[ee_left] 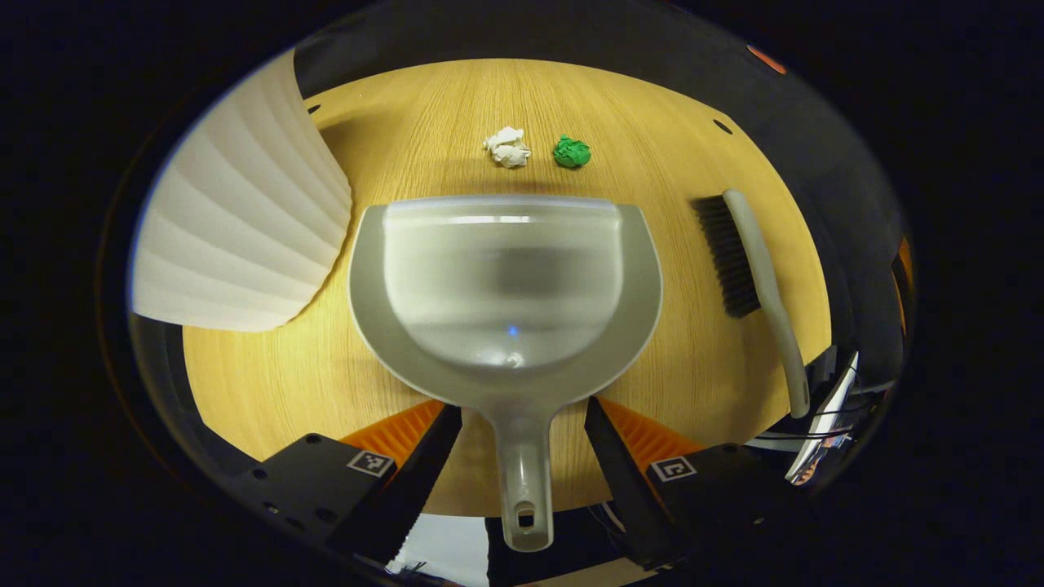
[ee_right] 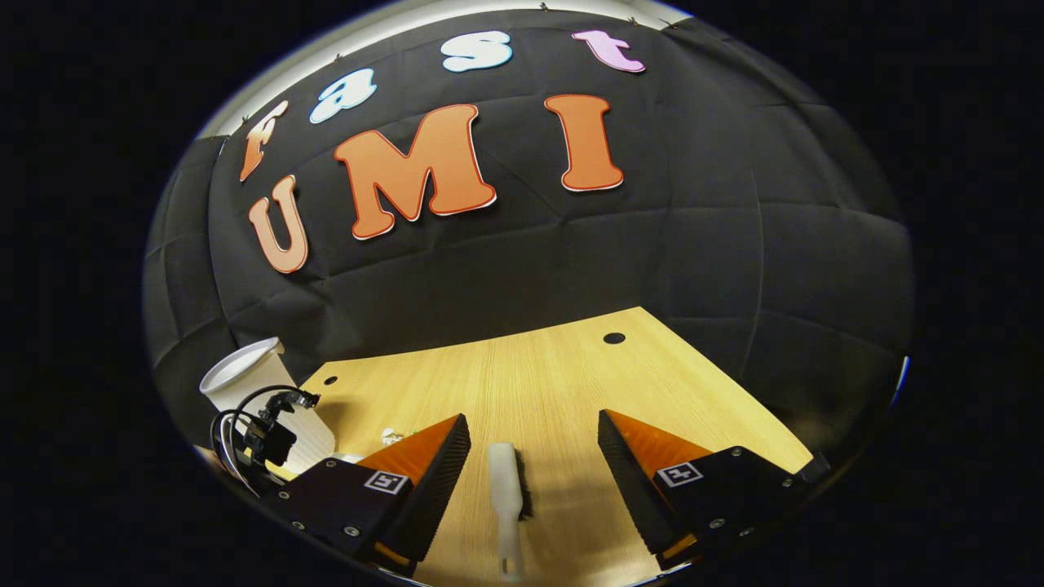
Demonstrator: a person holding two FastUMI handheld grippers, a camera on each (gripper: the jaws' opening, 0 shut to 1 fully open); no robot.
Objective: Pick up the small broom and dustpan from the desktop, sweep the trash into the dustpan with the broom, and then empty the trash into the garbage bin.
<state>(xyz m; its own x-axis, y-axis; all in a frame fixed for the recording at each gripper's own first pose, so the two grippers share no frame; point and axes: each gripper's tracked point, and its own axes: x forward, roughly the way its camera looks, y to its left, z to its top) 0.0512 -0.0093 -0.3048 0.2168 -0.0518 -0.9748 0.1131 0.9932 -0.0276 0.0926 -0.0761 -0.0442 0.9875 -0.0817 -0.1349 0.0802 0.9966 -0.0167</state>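
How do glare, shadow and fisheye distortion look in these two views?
Left gripper view: a bright glare band on the dustpan near its front lip, a soft shadow just beyond it, and the desk edge bowed. Right gripper view: even light, the broom casting a faint shadow, and the wall cloth bulging.

Dustpan [ee_left: 506, 285] on desktop [ee_left: 285, 383], trash [ee_left: 507, 147] beyond, broom [ee_left: 754, 269] right

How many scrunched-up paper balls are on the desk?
2. A white paper ball and a green paper ball lie side by side beyond the dustpan, the green one nearer the broom. More could hide behind the white bin.
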